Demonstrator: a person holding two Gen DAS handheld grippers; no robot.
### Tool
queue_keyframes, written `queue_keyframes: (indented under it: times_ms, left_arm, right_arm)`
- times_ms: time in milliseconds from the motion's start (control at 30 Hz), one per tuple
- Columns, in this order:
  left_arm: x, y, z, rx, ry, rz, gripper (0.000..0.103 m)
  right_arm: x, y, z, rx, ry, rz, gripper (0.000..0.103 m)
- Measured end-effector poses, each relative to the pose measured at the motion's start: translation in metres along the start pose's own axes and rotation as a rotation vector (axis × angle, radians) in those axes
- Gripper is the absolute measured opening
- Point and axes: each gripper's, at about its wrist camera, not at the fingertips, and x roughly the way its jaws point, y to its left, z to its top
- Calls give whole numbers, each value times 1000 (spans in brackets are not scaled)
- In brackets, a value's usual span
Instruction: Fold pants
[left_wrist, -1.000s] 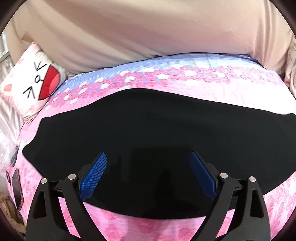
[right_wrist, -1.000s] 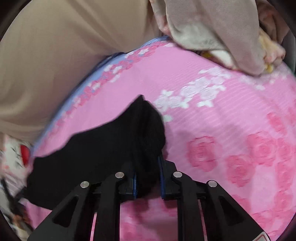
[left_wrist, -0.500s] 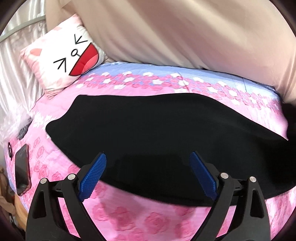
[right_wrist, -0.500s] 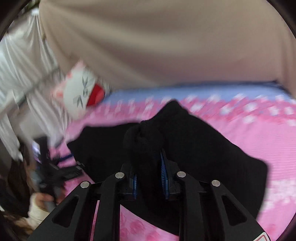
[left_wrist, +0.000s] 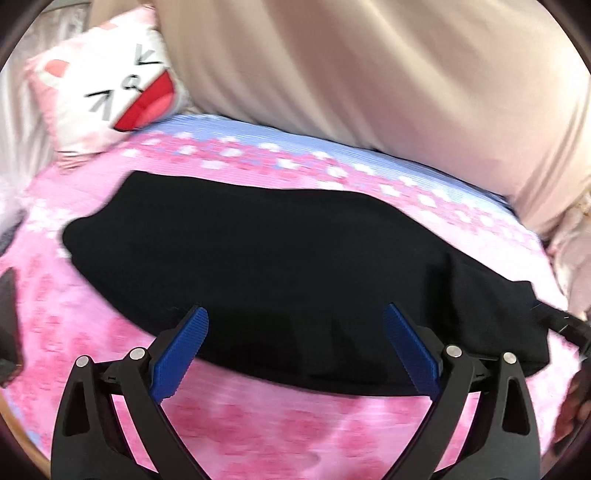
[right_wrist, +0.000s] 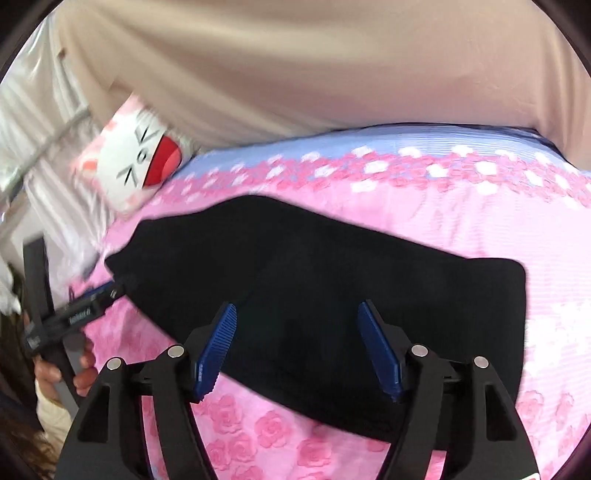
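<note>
The black pants (left_wrist: 280, 266) lie folded in a long flat band across the pink rose-print bedsheet (left_wrist: 258, 421). They also show in the right wrist view (right_wrist: 351, 302). My left gripper (left_wrist: 295, 347) is open and empty, its blue pads over the near edge of the pants. My right gripper (right_wrist: 299, 347) is open and empty, above the near edge of the pants toward their right end. The left gripper (right_wrist: 107, 291) shows in the right wrist view at the pants' left end.
A white cat-face pillow (left_wrist: 110, 85) leans at the back left. A beige cover (left_wrist: 369, 74) bulges along the back of the bed. A dark phone (left_wrist: 9, 314) lies at the left edge. A hand (right_wrist: 66, 373) holds the left tool.
My right gripper carried the pant end leftward over the pants, then opened and let it go. The pants now lie doubled and shorter. My left gripper stayed open and shifted slightly.
</note>
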Motion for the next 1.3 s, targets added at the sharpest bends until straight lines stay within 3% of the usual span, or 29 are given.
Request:
queue_keyframes:
  times_ms: [133,233,333,400,433,467,567,667,733,767,833,867,967,1033,1100,1167,1233,1300]
  left_arm:
    - [5,-17,-5,39,33,-13,94]
    - [5,-20,-9,59,38,11,94]
    - [4,-16,-12,57,42,23,94]
    - [7,-7,-14,39,54,31,94]
    - [8,-4,-14,32,58,37,94]
    - [9,-1,-15,24,61,44,94]
    - [9,11,-12,-8,55,62,94]
    - [4,20,-8,-28,34,80,94]
    - [1,25,-4,-40,21,90,94]
    - [2,27,-2,-44,19,93,94]
    - [2,29,0,-48,20,98,94]
    - [2,29,1,-47,21,100,94]
    - [-3,28,3,-27,12,104,94]
    - [-7,24,8,-8,-2,95,94]
    - [-11,9,19,20,-29,55,94]
    - [-11,-11,30,42,-45,12,94]
    - [-2,-40,42,58,-53,-35,98]
    - [16,-65,48,67,-38,-71,98]
  right_arm:
    - [31,40,-9,-182,40,-69,67]
    - [59,45,-11,-234,83,-155,66]
    - [74,40,-15,-245,91,-160,63]
    - [71,38,-15,-243,81,-160,45]
    - [67,34,-12,-217,78,-166,17]
    - [61,28,-6,-177,72,-141,15]
    - [37,19,16,-93,2,-76,14]
    - [23,32,36,-111,-66,-46,15]
    - [40,46,42,-149,-50,-26,18]
    - [55,53,39,-166,-19,-11,26]
    - [101,59,22,-187,111,53,37]
    - [108,60,16,-173,130,55,38]
    - [64,58,5,-135,12,129,36]
    - [15,37,5,-97,-101,71,35]
    - [-25,2,5,-35,-168,-65,35]
    - [-47,-55,5,125,-152,-171,35]
    - [-52,-94,0,235,-124,-192,34]
    - [-42,-119,-8,258,-89,-177,29]
